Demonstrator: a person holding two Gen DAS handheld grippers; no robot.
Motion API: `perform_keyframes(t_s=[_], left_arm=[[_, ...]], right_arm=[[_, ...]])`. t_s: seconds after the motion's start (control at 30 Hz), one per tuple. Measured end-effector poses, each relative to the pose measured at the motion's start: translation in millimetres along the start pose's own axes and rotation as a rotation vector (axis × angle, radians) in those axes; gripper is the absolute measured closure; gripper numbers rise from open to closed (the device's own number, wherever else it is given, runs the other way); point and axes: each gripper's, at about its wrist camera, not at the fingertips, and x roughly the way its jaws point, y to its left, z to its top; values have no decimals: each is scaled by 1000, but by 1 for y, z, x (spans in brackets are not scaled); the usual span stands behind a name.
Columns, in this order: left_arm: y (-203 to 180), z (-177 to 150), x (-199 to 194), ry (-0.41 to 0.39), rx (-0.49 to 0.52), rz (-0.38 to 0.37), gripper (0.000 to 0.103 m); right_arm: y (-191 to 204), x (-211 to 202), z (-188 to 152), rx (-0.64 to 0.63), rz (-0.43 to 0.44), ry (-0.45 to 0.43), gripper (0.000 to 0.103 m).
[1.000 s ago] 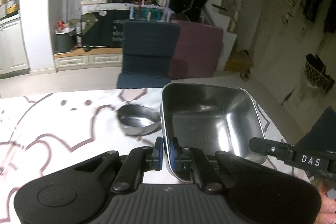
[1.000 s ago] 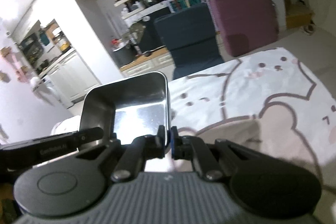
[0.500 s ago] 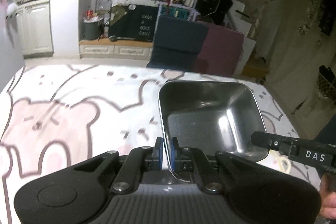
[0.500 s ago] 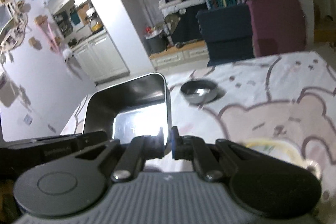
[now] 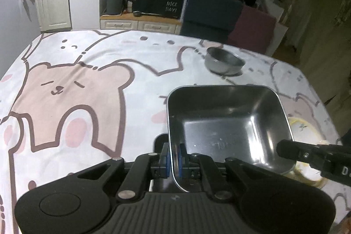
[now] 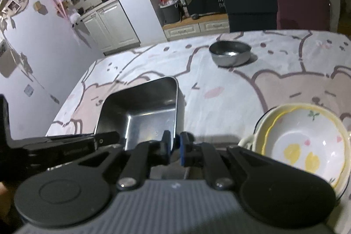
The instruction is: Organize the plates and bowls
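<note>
A square steel tray [image 5: 228, 124] is held by both grippers above the bear-print tablecloth. My left gripper [image 5: 173, 159] is shut on its left rim. My right gripper [image 6: 174, 146] is shut on its right rim; the tray also shows in the right wrist view [image 6: 144, 113]. A small round steel bowl [image 5: 223, 60] stands farther back on the table, also in the right wrist view [image 6: 230, 53]. A white bowl with yellow marks, nested in a cream plate [image 6: 305, 142], sits at the near right; its edge shows under the tray in the left wrist view [image 5: 307, 131].
The table [image 5: 76, 91] carries a cloth with pink bear prints. A dark blue chair [image 5: 210, 12] and a maroon chair [image 5: 252, 27] stand at the far edge. White cabinets [image 6: 105, 23] and a wall lie to the left.
Both grippers have come down with the tray, now close over the table. The round bowl and the white bowl stack have come into view.
</note>
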Motion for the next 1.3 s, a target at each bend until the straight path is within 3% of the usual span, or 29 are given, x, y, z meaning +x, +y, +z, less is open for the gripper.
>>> perform_keyframes(t_s=[0.2,0.7,1.3], left_arm=[[7,-6,11,35,-1,26,94],[-8,-20,37,121,135,111,83],[-4,-24,50,179,123,127,83]], right_arm=[[8,6,-5,0,0,45,92],[18,10,-11,-55,-34,76,92],[20,23,-11,-74,-57,116,94]])
